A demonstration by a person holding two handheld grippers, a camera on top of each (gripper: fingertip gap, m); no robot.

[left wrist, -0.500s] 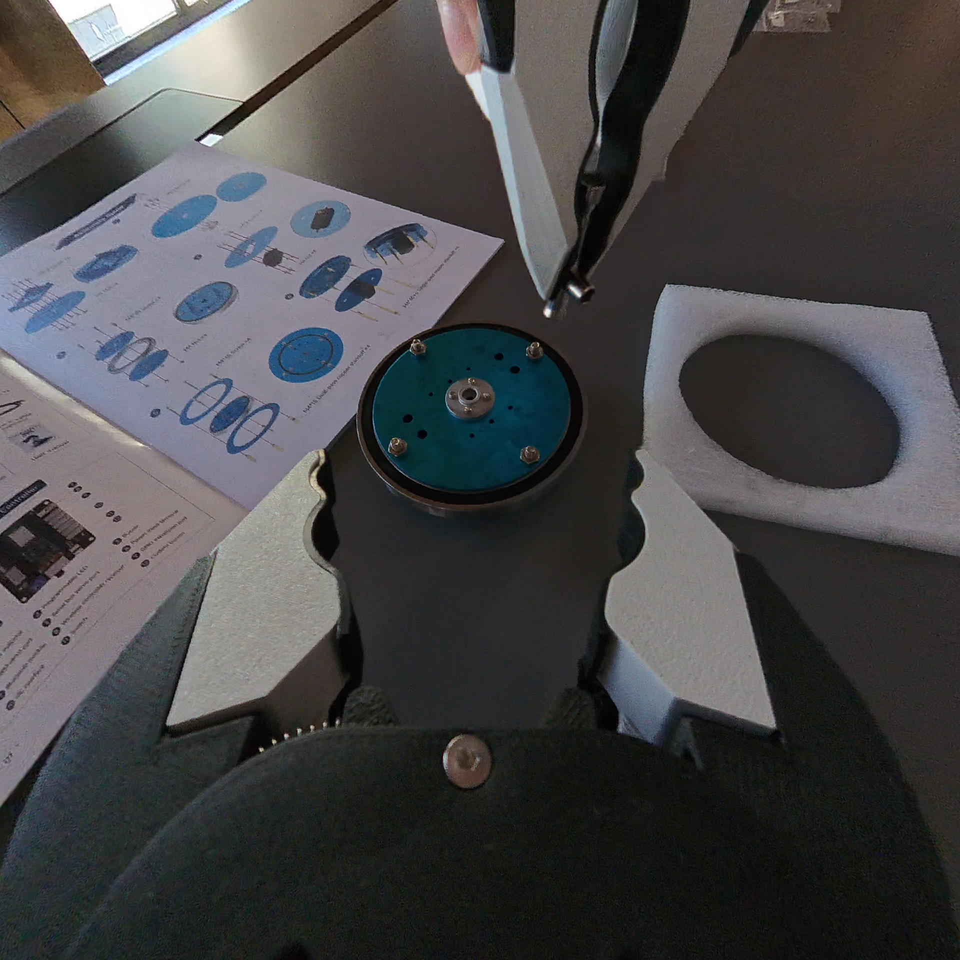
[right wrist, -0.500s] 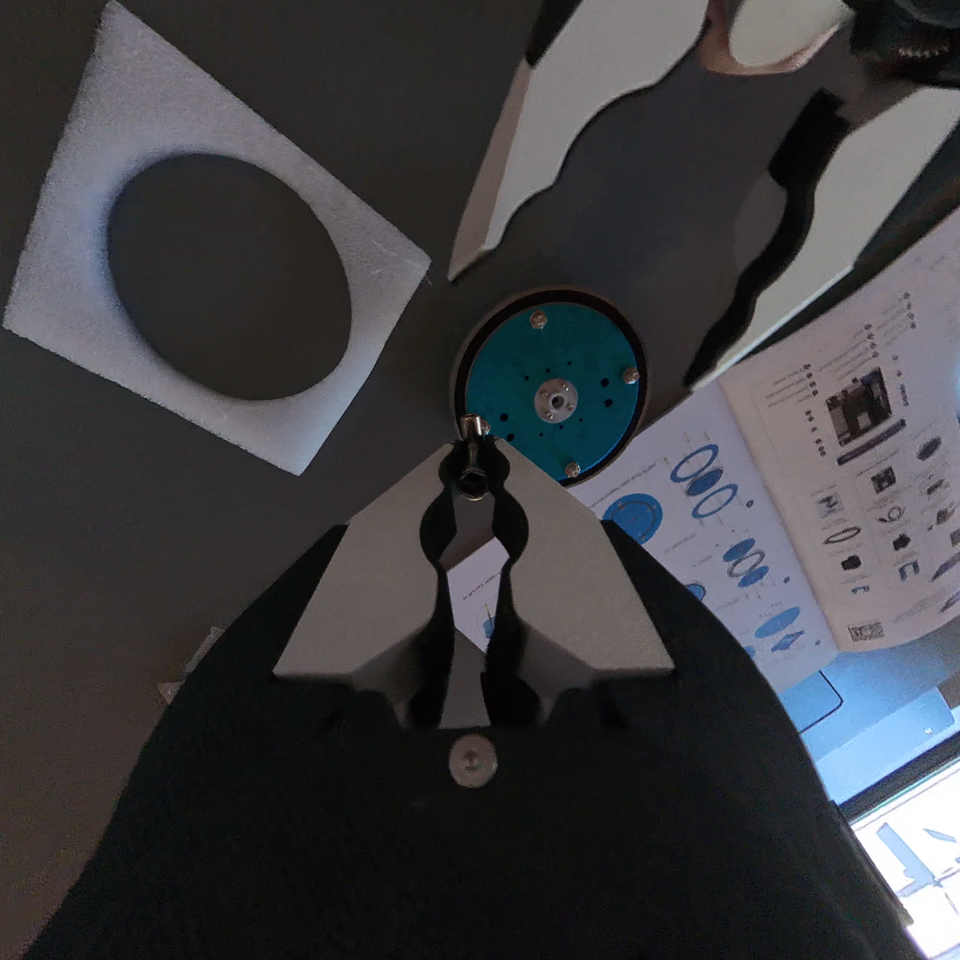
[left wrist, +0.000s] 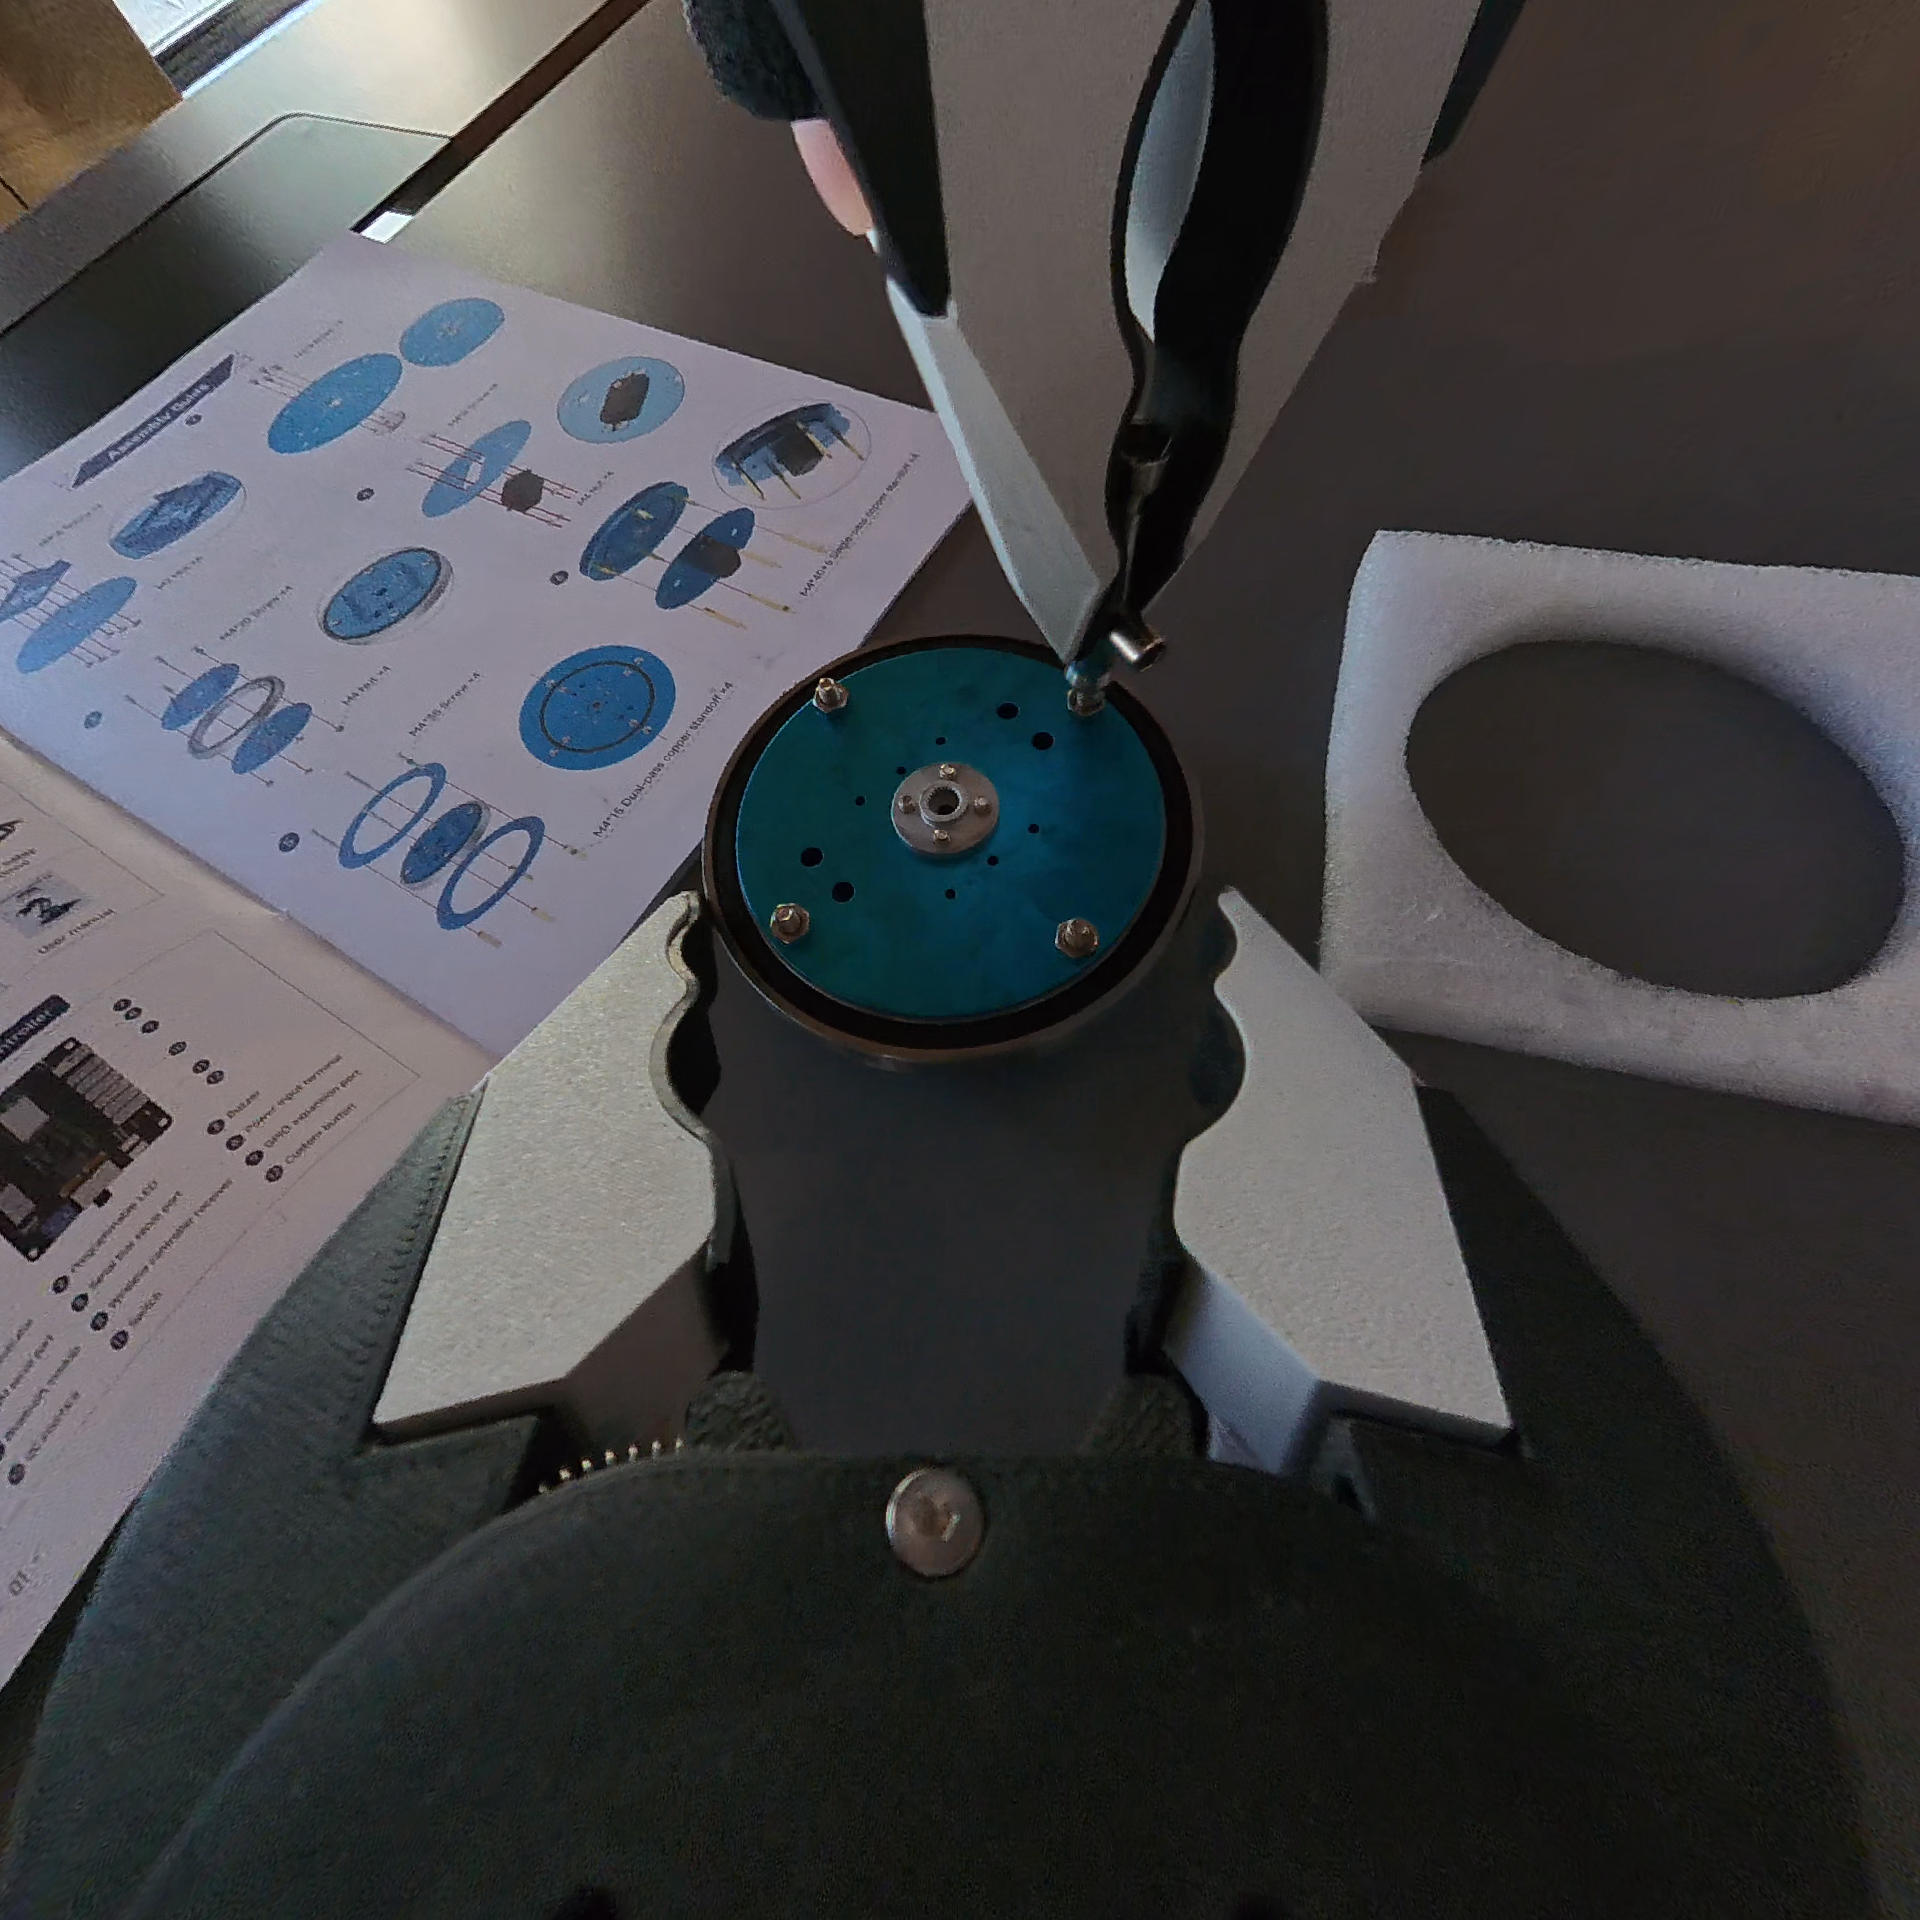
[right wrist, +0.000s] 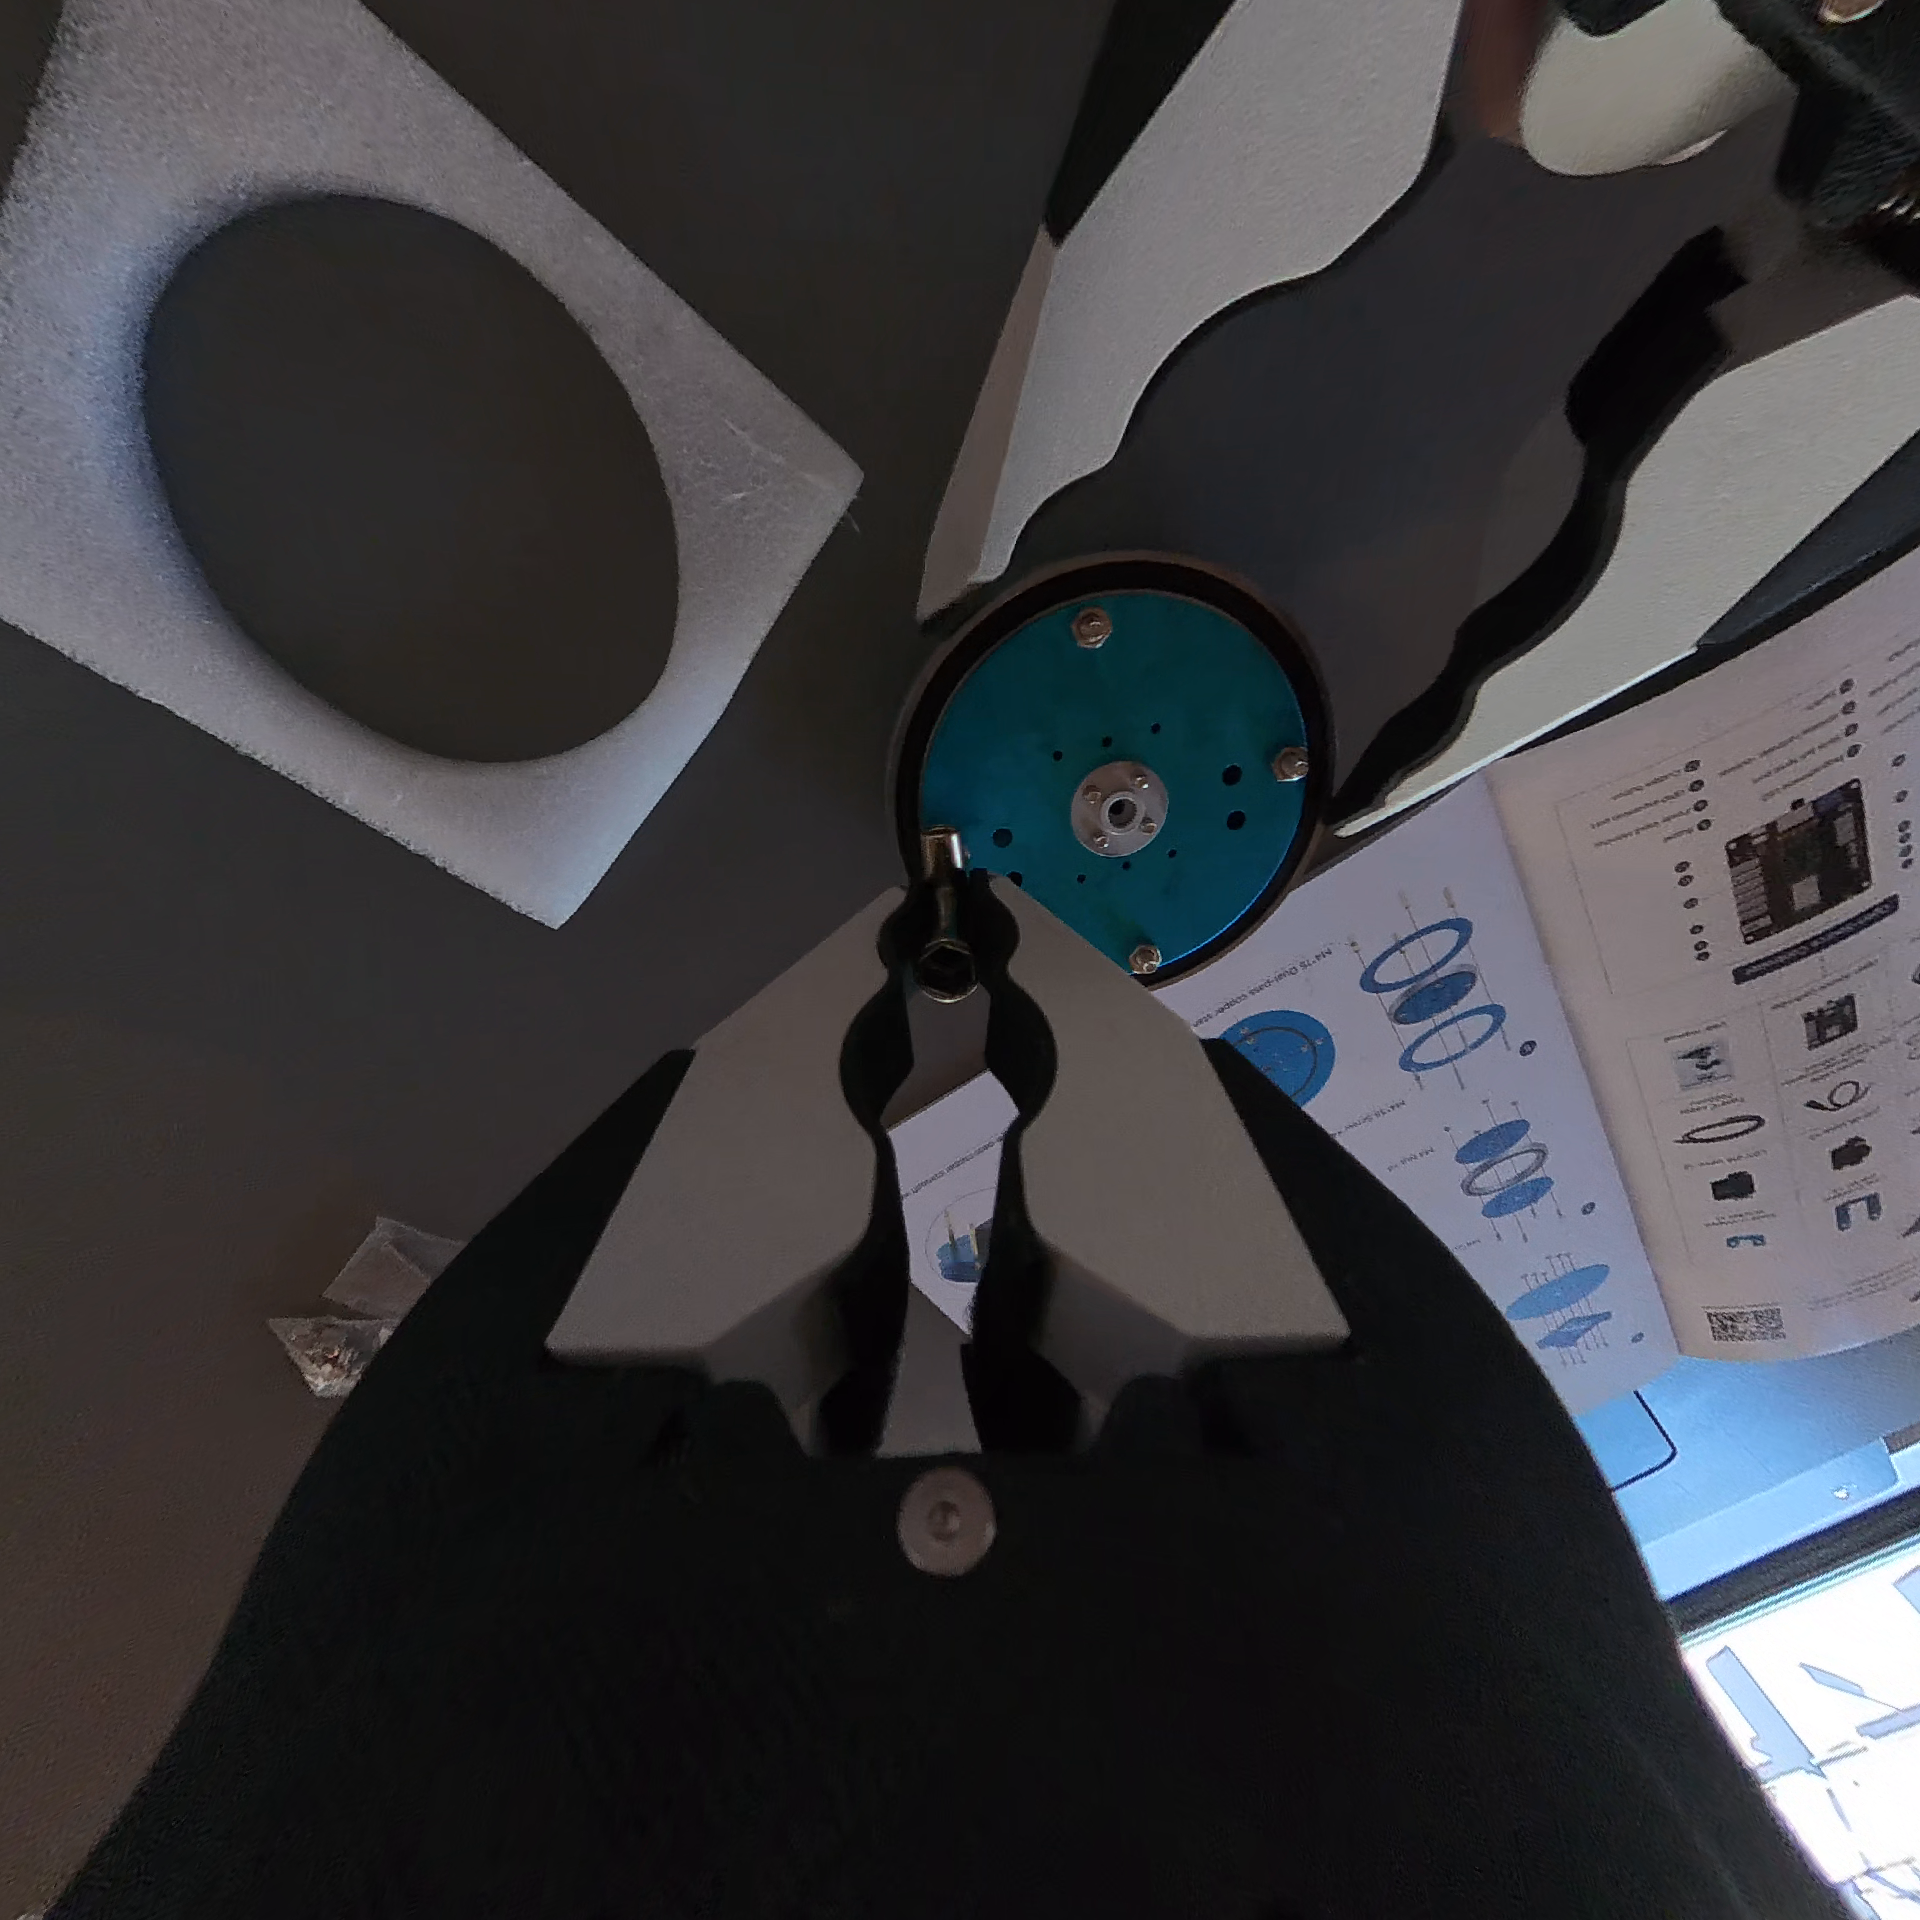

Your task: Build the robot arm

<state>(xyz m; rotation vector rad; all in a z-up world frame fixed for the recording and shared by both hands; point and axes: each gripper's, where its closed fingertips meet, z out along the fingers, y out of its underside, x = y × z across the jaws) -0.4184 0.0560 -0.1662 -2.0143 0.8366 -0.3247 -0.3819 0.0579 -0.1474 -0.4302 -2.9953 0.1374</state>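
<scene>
Two fingers [right wrist: 1049, 997] pinching socket tool [right wrist: 940, 935], disc [right wrist: 1112, 800] edge

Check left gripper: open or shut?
Open. The left gripper fingers stand wide apart, flanking the blue disc without touching it.

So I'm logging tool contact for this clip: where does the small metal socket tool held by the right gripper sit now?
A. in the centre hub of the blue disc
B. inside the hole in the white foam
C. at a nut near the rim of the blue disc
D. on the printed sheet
C: the right gripper is shut on the socket tool, whose tip meets a nut near the blue disc rim.
</scene>
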